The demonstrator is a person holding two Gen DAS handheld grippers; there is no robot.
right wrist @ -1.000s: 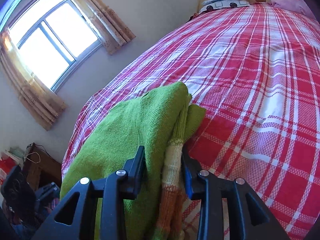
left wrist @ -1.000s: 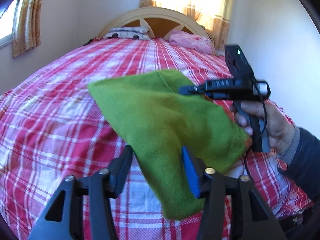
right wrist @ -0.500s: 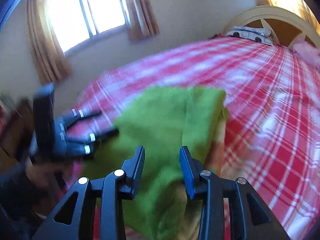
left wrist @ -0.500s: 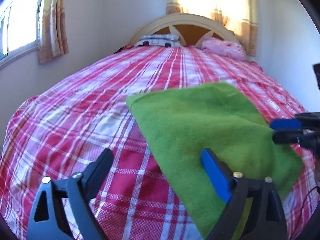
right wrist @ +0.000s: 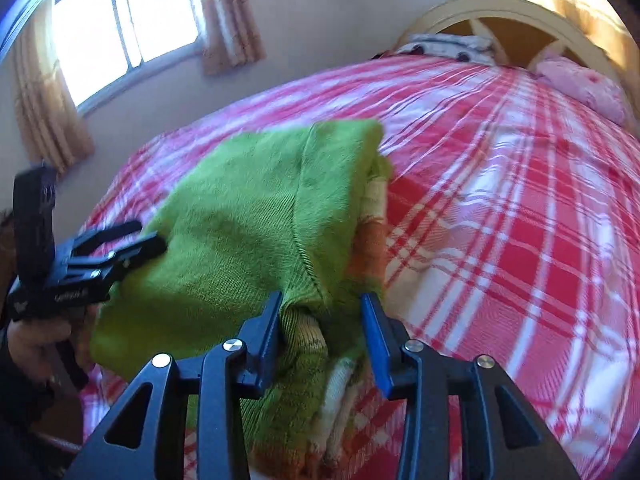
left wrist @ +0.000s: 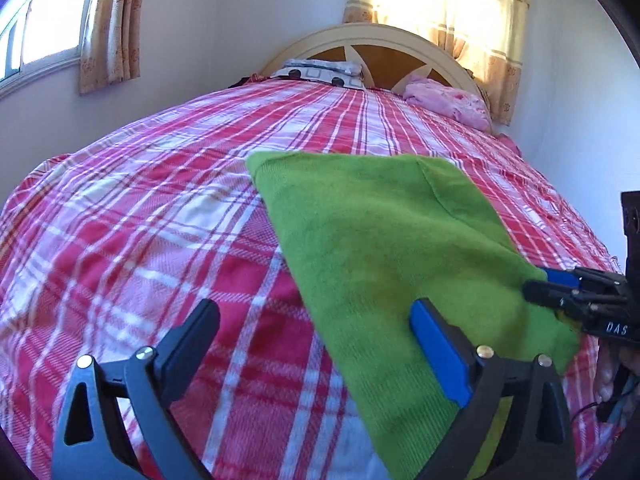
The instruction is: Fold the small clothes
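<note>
A green knitted garment (left wrist: 380, 240) with orange and cream striped parts lies folded flat on the red plaid bed (left wrist: 140, 220). My left gripper (left wrist: 314, 308) is at its near left edge. Its jaws are opening wide; the blue-padded finger rests over the cloth and nothing is pinched. In the right wrist view the garment (right wrist: 248, 232) fills the middle. My right gripper (right wrist: 322, 304) is at its near edge, jaws opening, with a bunched fold lying loosely between the pads. The left gripper (right wrist: 150, 237) shows at the garment's left side, and the right gripper (left wrist: 540, 284) at its right corner.
A patterned pillow (left wrist: 320, 72) and a pink pillow (left wrist: 444, 100) lie by the cream headboard (left wrist: 380, 36). Curtained windows (right wrist: 120, 28) line the wall beside the bed. A person's hand (right wrist: 32, 332) holds the left gripper's handle. A white wall (left wrist: 580, 120) runs along the right.
The garment hung between both grippers a second ago; now it lies flat on the bed. The left jaws have let go and spread wide. The right jaws have widened around the fold.
</note>
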